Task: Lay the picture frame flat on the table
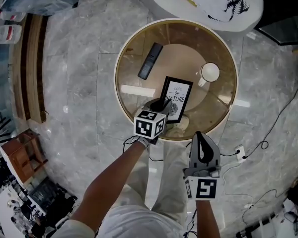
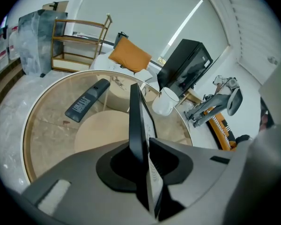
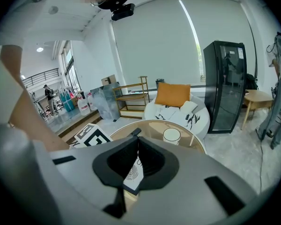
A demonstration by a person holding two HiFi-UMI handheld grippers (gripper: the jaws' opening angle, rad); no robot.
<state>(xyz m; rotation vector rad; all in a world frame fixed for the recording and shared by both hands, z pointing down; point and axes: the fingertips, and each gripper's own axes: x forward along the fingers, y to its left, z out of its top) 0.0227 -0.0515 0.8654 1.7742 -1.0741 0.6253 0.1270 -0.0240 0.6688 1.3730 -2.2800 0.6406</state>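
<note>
a home-style lounge: marble floor point(image 1: 79, 73), round glass table point(image 1: 223, 100), cushioned white armchair point(image 3: 199, 120), black fridge point(image 3: 225, 88).

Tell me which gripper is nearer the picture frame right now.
Left. The left gripper is at the near edge of the picture frame, with the frame between its jaws. The right gripper hangs back by the near rim of the table, apart from the frame, jaws empty.

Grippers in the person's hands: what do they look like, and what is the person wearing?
Each is a grey plastic handset ending in two dark jaws. The left gripper and right gripper each carry a white cube printed with black square markers. The person wears a short white sleeve and pale trousers.
</note>
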